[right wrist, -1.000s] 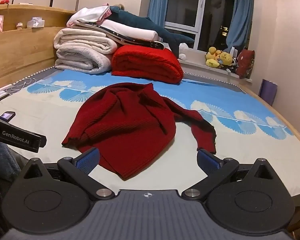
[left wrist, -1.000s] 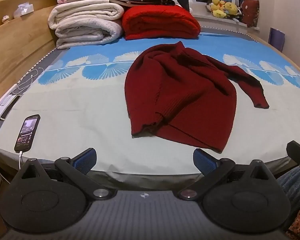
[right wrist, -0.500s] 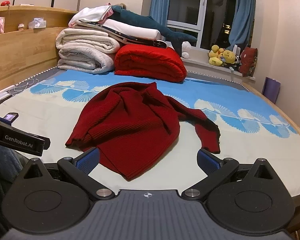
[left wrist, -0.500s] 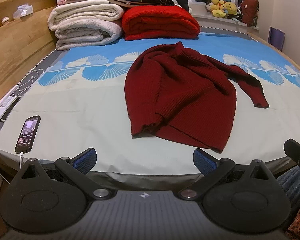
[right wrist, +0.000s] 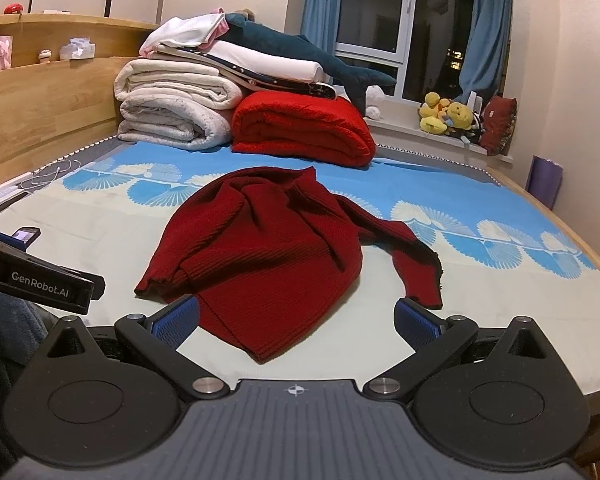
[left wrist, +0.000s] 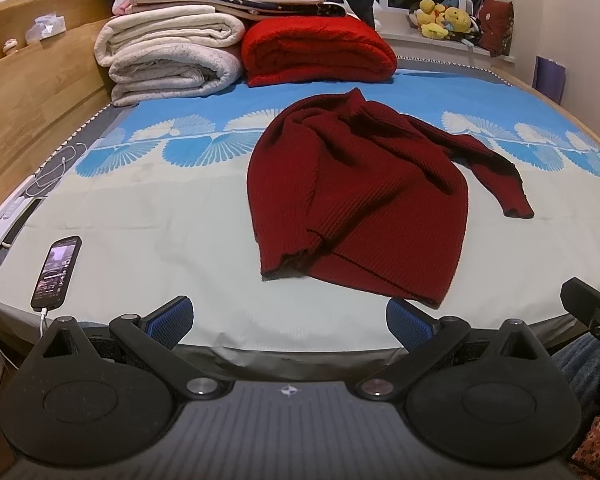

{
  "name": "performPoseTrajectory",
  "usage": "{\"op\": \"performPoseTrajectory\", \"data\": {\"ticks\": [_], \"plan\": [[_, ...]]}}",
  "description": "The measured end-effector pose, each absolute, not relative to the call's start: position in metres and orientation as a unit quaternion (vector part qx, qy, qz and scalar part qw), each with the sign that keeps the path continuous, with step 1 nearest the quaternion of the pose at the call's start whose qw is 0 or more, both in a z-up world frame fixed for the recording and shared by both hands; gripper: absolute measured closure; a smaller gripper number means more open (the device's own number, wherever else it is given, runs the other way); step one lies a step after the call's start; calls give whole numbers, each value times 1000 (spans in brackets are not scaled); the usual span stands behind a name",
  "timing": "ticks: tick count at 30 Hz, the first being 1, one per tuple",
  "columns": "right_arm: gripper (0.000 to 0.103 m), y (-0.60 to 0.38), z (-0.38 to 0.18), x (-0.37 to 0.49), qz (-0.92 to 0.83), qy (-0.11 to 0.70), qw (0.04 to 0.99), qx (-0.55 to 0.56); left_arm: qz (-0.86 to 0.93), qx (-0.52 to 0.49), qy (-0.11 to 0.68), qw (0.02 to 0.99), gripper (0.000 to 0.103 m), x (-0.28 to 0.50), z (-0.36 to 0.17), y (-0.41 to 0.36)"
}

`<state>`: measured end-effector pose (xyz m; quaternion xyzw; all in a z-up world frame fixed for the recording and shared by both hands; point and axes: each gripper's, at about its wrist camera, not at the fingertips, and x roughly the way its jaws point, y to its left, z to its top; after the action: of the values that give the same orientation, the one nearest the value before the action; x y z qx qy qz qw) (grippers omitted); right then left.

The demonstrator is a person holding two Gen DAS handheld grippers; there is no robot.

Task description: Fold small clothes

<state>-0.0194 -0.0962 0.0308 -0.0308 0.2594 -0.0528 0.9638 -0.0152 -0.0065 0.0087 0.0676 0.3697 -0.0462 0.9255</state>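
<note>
At the left edge of the bed [left wrist: 148, 216], a phone [left wrist: 56, 272] lies face up with a cable plugged into its near end, well apart from the garment. Behind it, along the wooden headboard side, folded white blankets [left wrist: 172, 60] are stacked, with a folded red blanket [left wrist: 316, 52] just beside them to the right. The left hand-held gripper [left wrist: 290, 316] hangs at the near edge of the bed, its jaws spread wide and grasping nothing. The dark red sweater [left wrist: 356, 200] lies crumpled near the middle of the bed, on the pale part of the sheet, its hem toward the near edge. One sleeve [left wrist: 496, 176] trails out to the right, its cuff flat on the sheet. The right hand-held gripper [right wrist: 296, 320] hovers just short of the sweater's hem, jaws likewise released and empty. Plush toys [right wrist: 448, 116] sit on the windowsill at far right.
</note>
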Motion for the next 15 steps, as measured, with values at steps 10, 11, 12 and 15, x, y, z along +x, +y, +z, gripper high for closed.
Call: {"op": "performPoseTrajectory", "data": {"ticks": [10, 11, 12, 15], "plan": [[1, -96, 31, -21, -50, 261, 964, -29, -46, 68, 371, 925, 0, -17, 10, -8], [1, -96, 31, -21, -51, 261, 964, -29, -46, 68, 371, 925, 0, -17, 10, -7], [1, -96, 31, -21, -51, 261, 964, -29, -46, 68, 370, 925, 0, -17, 10, -7], [1, -96, 31, -21, -51, 261, 964, -29, -46, 67, 371, 925, 0, -17, 10, -7]]}}
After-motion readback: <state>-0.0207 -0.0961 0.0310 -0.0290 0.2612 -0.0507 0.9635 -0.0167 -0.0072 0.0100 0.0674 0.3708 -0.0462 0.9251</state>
